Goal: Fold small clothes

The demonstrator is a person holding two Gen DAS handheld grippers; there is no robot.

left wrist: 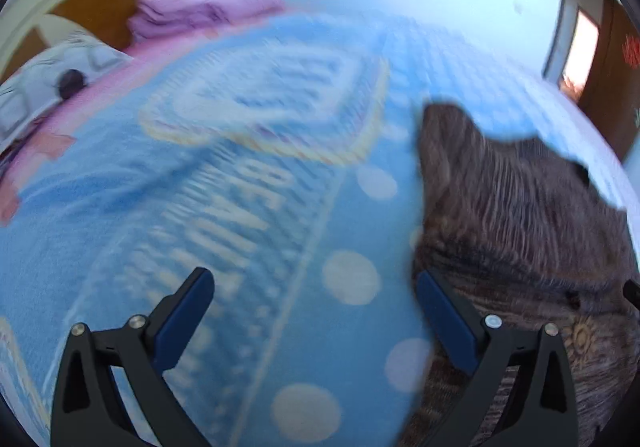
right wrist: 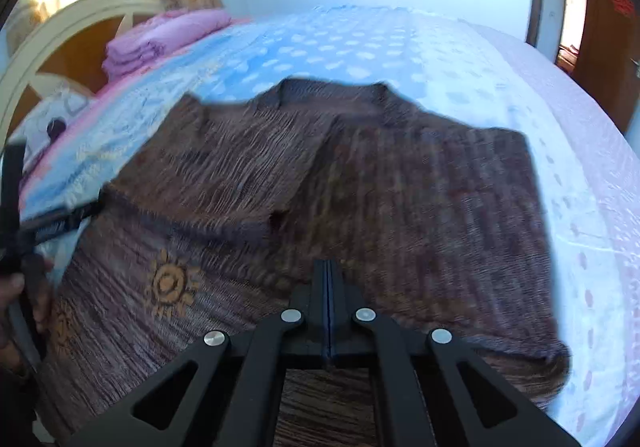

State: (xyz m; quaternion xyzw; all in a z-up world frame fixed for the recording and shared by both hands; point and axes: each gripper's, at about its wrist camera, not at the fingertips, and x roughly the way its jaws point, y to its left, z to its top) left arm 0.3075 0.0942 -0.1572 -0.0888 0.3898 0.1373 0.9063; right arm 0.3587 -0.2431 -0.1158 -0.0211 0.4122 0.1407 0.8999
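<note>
With the right tongs (right wrist: 328,307) pinched flat over the brown knit garment (right wrist: 320,183) on the bed (right wrist: 500,95) and the left tongs (left wrist: 316,311) wide and empty, the hem may slip and the fold skew.

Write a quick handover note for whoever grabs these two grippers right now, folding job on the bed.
Left gripper: open, nothing between its fingers, over the blue bedspread just left of the sweater.
Right gripper: shut, above the sweater's lower middle; whether it pinches any fabric cannot be told.
Brown sweater: lies on the bed, mostly spread, neckline at the far side, sun motif near the left hem.
Pink folded stack: by the headboard.
Done: sweater laid out.
Left: all folds, by the look of it.
</note>
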